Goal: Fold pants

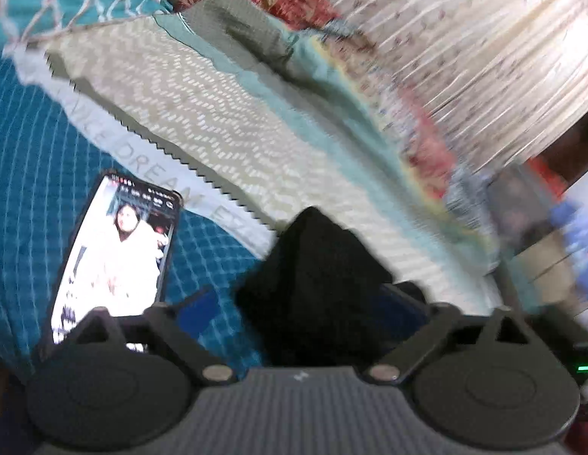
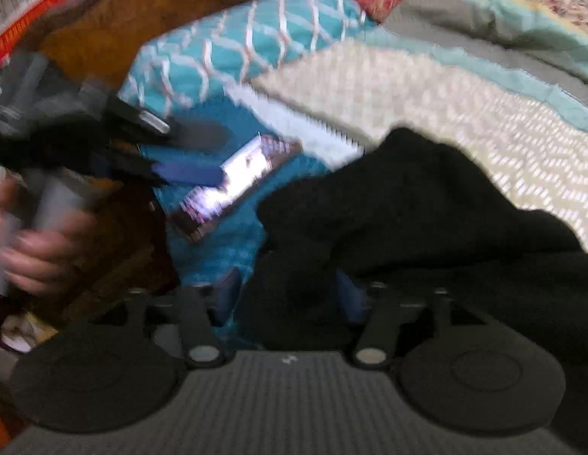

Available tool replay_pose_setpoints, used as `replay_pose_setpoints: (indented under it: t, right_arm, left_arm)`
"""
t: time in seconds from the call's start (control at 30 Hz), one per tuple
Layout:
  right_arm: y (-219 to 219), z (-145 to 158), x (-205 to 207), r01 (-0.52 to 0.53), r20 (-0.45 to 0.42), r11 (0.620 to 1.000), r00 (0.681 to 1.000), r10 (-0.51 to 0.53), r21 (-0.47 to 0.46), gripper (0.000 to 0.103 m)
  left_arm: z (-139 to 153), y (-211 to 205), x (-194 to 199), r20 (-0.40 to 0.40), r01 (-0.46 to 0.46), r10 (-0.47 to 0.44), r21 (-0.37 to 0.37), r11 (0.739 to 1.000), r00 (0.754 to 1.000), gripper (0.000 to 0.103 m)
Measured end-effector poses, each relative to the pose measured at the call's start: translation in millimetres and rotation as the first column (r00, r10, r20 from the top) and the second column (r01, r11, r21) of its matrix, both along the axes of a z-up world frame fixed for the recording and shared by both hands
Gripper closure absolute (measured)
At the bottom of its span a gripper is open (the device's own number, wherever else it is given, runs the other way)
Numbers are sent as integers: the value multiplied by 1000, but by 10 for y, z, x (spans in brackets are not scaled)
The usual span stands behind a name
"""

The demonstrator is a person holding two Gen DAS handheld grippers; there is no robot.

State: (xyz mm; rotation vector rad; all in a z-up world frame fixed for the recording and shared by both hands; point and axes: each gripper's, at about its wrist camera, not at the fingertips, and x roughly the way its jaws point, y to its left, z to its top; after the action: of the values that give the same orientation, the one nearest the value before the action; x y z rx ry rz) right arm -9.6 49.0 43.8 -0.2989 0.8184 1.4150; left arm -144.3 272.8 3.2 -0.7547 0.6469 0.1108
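Both sets of fingers stand apart around black cloth without pinching it — the left gripper [image 1: 309,303] wide, the right gripper [image 2: 290,295] about half open. The crumpled black fabric pants [image 2: 426,208] lie on the teal quilted bedspread [image 1: 24,174], against a cream zigzag pillow [image 1: 218,113], beside a lit smartphone [image 1: 115,250]. Judged: releasing a fold — next, regrasp an edge.

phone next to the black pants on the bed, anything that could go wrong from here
1. The lit phone lies on the blue bedspread close beside the black pants. The left gripper, jaws wide, could knock it, or a fold could drag or bury it.
2. The pants are bunched against the cream pillow, so a fold may come out crooked.
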Motion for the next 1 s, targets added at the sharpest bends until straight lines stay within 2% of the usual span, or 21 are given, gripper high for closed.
replay_pose_setpoints:
  t: [0.07, 0.17, 0.2, 0.23, 0.27, 0.3, 0.33, 0.37, 0.4, 0.47, 0.53, 0.6, 0.67, 0.73, 0.77, 0.87, 0.93, 0.97, 1.0]
  right_arm:
    - [-181, 156, 5, 37, 9, 998, 999, -37, 50, 40]
    - [-487, 241, 102, 127, -9, 987, 992, -127, 101, 40]
    - [-551, 216, 141, 165, -14, 981, 986, -164, 103, 40]
    - [-598, 169, 203, 213, -21, 972, 977, -212, 94, 40]
    - [-615, 114, 280, 260, -39, 963, 965, -257, 75, 44]
    - [-591, 47, 372, 307, -64, 951, 951, -304, 44, 57]
    - [-536, -23, 452, 346, -83, 938, 935, -344, 9, 64]
    - [-452, -92, 528, 374, -97, 927, 922, -374, -20, 71]
    - [-367, -138, 568, 385, -108, 922, 916, -386, -30, 73]
    - [-147, -208, 623, 381, -126, 923, 915, -384, -46, 74]
    - [111, -282, 644, 342, -148, 938, 926, -346, -53, 74]
    - [374, -409, 636, 320, -138, 941, 932, -334, -112, 73]
    - [470, -458, 620, 312, -101, 944, 941, -322, -109, 73]
    - [371, -406, 662, 302, -133, 950, 941, -311, -84, 74]
    - [264, -373, 695, 306, -167, 950, 935, -313, -68, 71]
    - [-205, -266, 731, 340, -223, 941, 918, -329, 9, 66]
    - [-537, -212, 684, 359, -222, 932, 914, -340, 49, 66]
    - [-671, -203, 662, 371, -218, 927, 911, -352, 56, 65]
    - [-806, -204, 640, 390, -213, 919, 904, -370, 61, 65]
  left_arm:
    - [-64, -41, 96, -53, 29, -26, 49, 998, 998, 5]
    - [-190, -107, 239, -89, 78, -75, 35, 996, 993, 4]
    - [-214, -140, 279, -92, 85, -81, 37, 996, 992, 10]
    - [-231, -177, 319, -101, 80, -75, 50, 996, 992, 30]
    - [-217, -202, 337, -106, 72, -64, 68, 995, 992, 44]
    - [-184, -228, 335, -101, 55, -46, 90, 994, 994, 58]
    - [-135, -236, 304, -86, 32, -24, 95, 995, 996, 75]
    - [-54, -243, 239, -54, 7, -1, 103, 995, 999, 75]
    - [31, -254, 141, -29, -11, 15, 122, 992, 999, 82]
    - [170, -285, 2, 6, -50, 49, 168, 985, 999, 82]
    - [139, -294, -54, -20, -72, 77, 173, 982, 997, 82]
    - [-2, -321, -35, -107, -57, 79, 193, 980, 991, 80]
    - [-36, -301, -93, -123, -55, 77, 177, 983, 989, 73]
    - [60, -219, -194, -87, -48, 60, 132, 990, 994, 48]
    - [140, -168, -254, -54, -66, 73, 126, 990, 996, 45]
    - [397, -31, -288, 38, -105, 101, 158, 982, 994, 39]
    - [523, 6, -143, 56, -108, 99, 198, 974, 994, 20]
    - [564, -2, -4, 57, -98, 87, 236, 967, 995, 8]
    - [564, -35, 130, 61, -64, 50, 266, 962, 997, 1]
